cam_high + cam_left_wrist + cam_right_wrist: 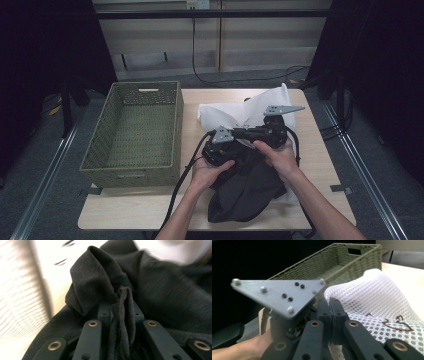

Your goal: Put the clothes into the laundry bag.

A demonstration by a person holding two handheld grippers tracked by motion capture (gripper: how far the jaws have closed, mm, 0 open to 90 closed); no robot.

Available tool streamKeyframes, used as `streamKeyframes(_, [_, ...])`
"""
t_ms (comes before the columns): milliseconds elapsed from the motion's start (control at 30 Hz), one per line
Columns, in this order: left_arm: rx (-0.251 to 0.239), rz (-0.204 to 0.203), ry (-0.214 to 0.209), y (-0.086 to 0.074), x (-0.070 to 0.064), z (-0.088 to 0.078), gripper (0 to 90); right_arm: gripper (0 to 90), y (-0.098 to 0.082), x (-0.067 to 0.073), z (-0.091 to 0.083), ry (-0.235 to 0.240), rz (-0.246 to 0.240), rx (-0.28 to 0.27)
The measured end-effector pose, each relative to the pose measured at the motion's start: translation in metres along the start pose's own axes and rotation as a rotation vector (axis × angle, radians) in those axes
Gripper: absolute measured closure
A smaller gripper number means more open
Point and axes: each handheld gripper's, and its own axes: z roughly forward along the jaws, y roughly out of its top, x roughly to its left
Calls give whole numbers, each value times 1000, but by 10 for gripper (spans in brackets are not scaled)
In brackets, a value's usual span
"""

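High view shows the left gripper point(223, 144) clenched on a bunched fold of crumpled black fabric garment point(247, 187) at lower centre, the right gripper point(270, 131) pinched shut beside white mesh cloth point(235, 112).

Black cloth point(247, 187) lies crumpled at table's front w/ one fold bunched up, partly over white mesh bag point(260, 107).

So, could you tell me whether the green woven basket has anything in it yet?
Empty: the high view shows the basket's bare woven floor, while the black cloth lies outside on the table.
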Motion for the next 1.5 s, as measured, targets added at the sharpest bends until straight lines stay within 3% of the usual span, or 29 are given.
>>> streamKeyframes(100, [9, -30, 39, -9, 8, 5, 725, 885, -12, -9, -5, -5, 31, 11])
streamKeyframes(233, [-4, -72, 29, -15, 14, -2, 473, 885, -29, -11, -8, -32, 21, 58])
streamKeyframes(367, [-9, -36, 38, -14, 8, -28, 287, 885, -39, -14, -8, -41, 20, 87])
streamKeyframes(500, [-71, -22, 49, -18, 3, -53, 214, 885, -39, -14, -10, -51, 18, 85])
streamKeyframes(567, [-67, -26, 79, -22, 4, -60, 178, 885, -39, -14, -12, -55, 18, 80])
streamKeyframes(633, [-56, -37, 90, -30, 6, -59, 135, 885, -38, -14, -14, -61, 21, 74])
streamKeyframes(733, [46, -68, 112, -43, 10, -42, 69, 885, -35, -13, -15, -68, 11, 70])
streamKeyframes(833, [52, -112, 93, -52, 14, -31, 53, 885, -34, -13, -16, -66, 10, 67])
streamKeyframes(900, [56, -162, 35, -54, 19, -29, 115, 885, -34, -13, -15, -67, 9, 71])
streamKeyframes(967, [65, -155, -27, -55, 19, -28, 358, 885, -34, -13, -13, -62, 10, 73])
streamKeyframes(1100, [50, -156, -60, -51, 16, -27, 710, 885, -32, -10, -8, -53, -3, 77])
streamKeyframes(1133, [35, -165, -69, -49, 16, -27, 738, 885, -31, -8, -7, -48, -4, 78])
streamKeyframes(1333, [-27, -112, -72, -30, 4, -32, 790, 885, -24, 1, 2, -16, -24, 74])
streamKeyframes(1467, [-105, -118, -88, -17, 0, -34, 809, 885, -20, 11, 5, 17, -37, 68])
streamKeyframes(1500, [-118, -118, -73, -13, -1, -36, 811, 886, -18, 13, 4, 22, -38, 60])
